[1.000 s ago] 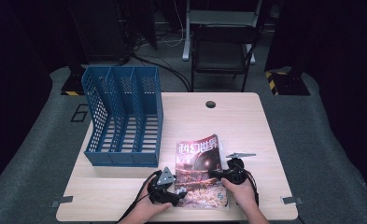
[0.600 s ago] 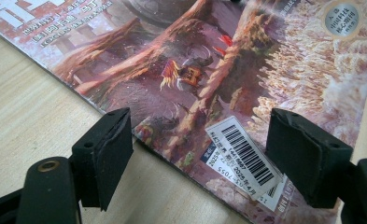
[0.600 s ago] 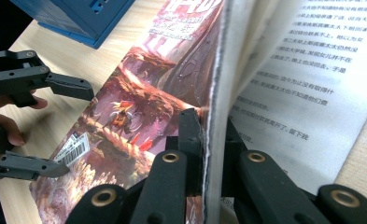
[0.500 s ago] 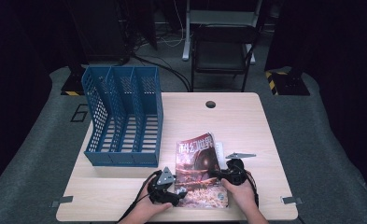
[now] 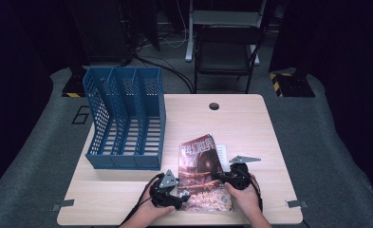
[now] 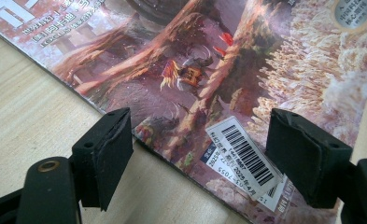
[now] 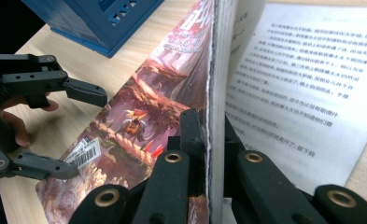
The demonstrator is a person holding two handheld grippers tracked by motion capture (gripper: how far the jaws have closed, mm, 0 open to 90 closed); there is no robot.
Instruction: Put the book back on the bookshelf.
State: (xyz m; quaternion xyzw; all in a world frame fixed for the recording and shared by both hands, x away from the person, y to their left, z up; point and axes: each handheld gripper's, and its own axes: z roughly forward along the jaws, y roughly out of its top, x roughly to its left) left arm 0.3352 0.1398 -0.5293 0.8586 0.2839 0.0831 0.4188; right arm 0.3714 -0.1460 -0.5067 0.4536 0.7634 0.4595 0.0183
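a: from the high view, where's the magazine point(image 5: 203, 173)?

b: on the pale counter point(image 5: 250, 123), near the front edge, just right of the blue file rack point(image 5: 127, 118). the left gripper point(image 5: 174, 194) sits at its lower left corner and the right gripper point(image 5: 224, 176) at its right edge, a hand behind each.

a: can you read the jaws from up there?

b: not really, too small. the left gripper view settles one side: its two black pads stand wide apart, one over the bare counter point(image 6: 27, 121) by the cover's edge, the other over the cover beside the white barcode sticker point(image 6: 244, 151). neither presses on the magazine point(image 6: 209, 60).

a: and the right?

b: the right gripper view shows its jaws have just been closing, and they now pinch the cover point(image 7: 218, 93) between them, the sheet's edge standing up from the pads. that lifted cover splits the view: the painted front point(image 7: 144, 112) on one side, a printed page of text point(image 7: 302, 88) on the other.

a: the high view doesn't give you that page?

b: just a sliver of white beside the cover. the right gripper view also catches the left gripper point(image 7: 74, 135) farther off, jaws spread either side of the barcode corner, fingers point(image 7: 17, 130) behind it, and a corner of the rack point(image 7: 102, 18).
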